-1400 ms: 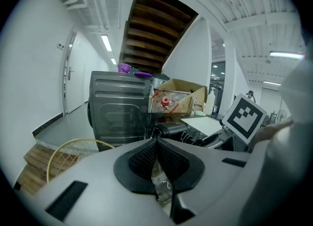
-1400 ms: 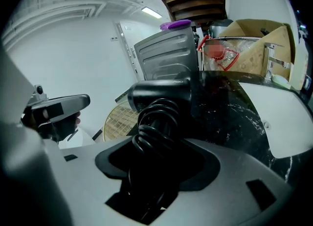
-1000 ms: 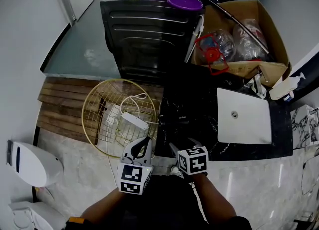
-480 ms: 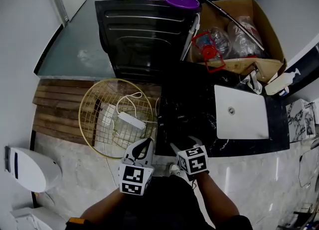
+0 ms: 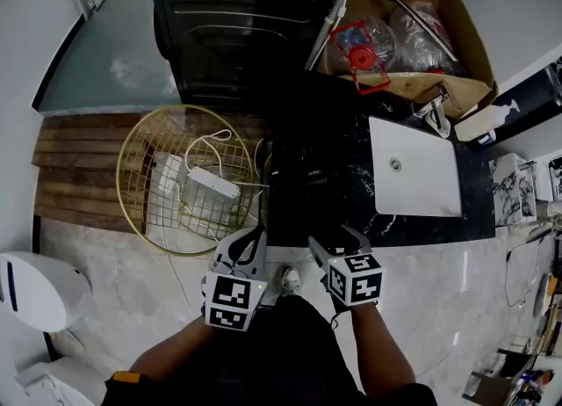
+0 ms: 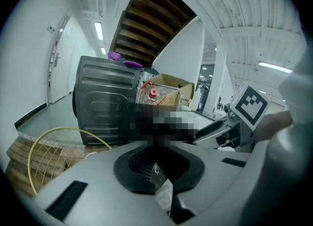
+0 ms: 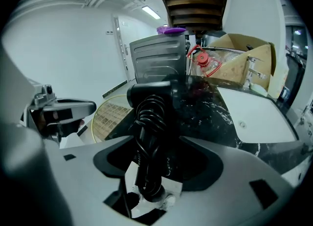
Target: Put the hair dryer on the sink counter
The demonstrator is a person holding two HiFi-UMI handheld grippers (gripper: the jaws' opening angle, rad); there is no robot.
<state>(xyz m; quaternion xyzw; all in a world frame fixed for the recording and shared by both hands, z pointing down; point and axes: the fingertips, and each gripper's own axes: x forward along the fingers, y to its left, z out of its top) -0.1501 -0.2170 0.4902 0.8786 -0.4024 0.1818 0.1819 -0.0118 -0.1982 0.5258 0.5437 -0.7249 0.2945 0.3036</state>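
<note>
Your right claw point(image 5: 335, 239) has just spread, freeing the hair dryer point(image 7: 151, 107) on the bench point(image 5: 351, 211) beside the sink point(image 5: 417, 176): placement looks done.

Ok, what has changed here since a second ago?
The right gripper has just been opening its jaws; the hair dryer sits loose between them by its cord-wrapped handle. The gripper has also drawn back a little toward the front edge of the black counter. The hair dryer lies where it was, the left gripper stays shut and empty, and the wire basket is unmoved.
</note>
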